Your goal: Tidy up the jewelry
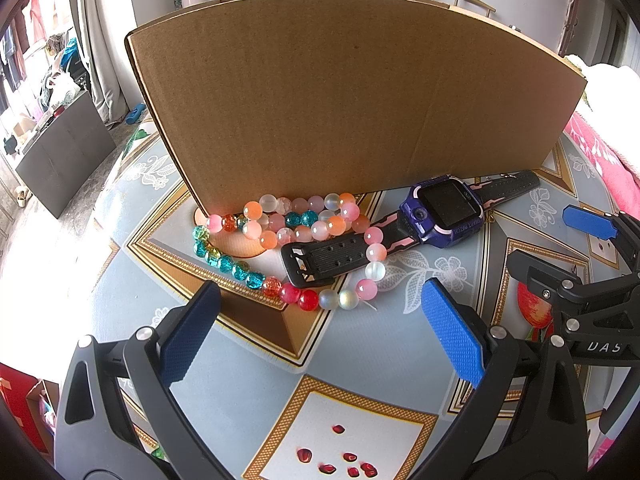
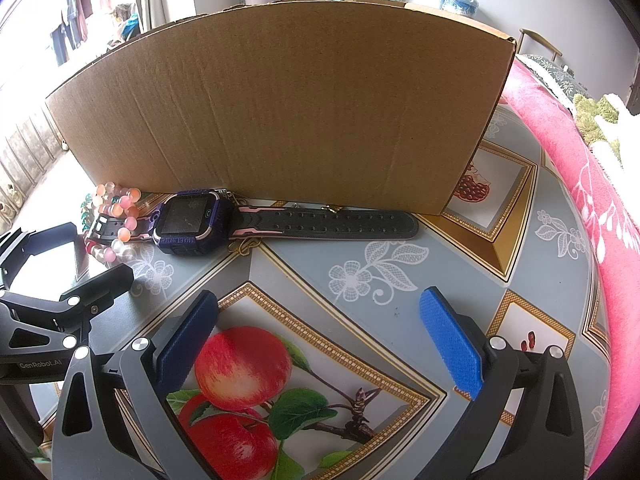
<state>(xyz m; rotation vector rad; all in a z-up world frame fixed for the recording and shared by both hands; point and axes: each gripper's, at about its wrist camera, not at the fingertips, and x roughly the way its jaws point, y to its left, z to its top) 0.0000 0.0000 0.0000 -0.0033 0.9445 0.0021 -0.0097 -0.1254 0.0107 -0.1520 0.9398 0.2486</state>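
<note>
A purple and black smart watch (image 1: 444, 210) (image 2: 188, 220) lies flat on the patterned tablecloth, right in front of a cardboard box (image 1: 340, 96) (image 2: 280, 112). Tangled over its buckle strap lie bead bracelets (image 1: 312, 228) (image 2: 116, 216) in pink, orange, teal and red. A thin gold chain (image 2: 240, 246) peeks out under the watch. My left gripper (image 1: 320, 332) stands open just short of the beads, nothing between its blue pads. My right gripper (image 2: 320, 340) (image 1: 592, 256) is open too, over a printed apple, to the right of the left one.
The table (image 2: 360, 272) carries a cloth printed with fruit and lace flowers. A pink blanket (image 2: 580, 184) runs along its right edge. The box wall blocks the view behind it. A dark cabinet (image 1: 64, 156) stands on the floor to the left.
</note>
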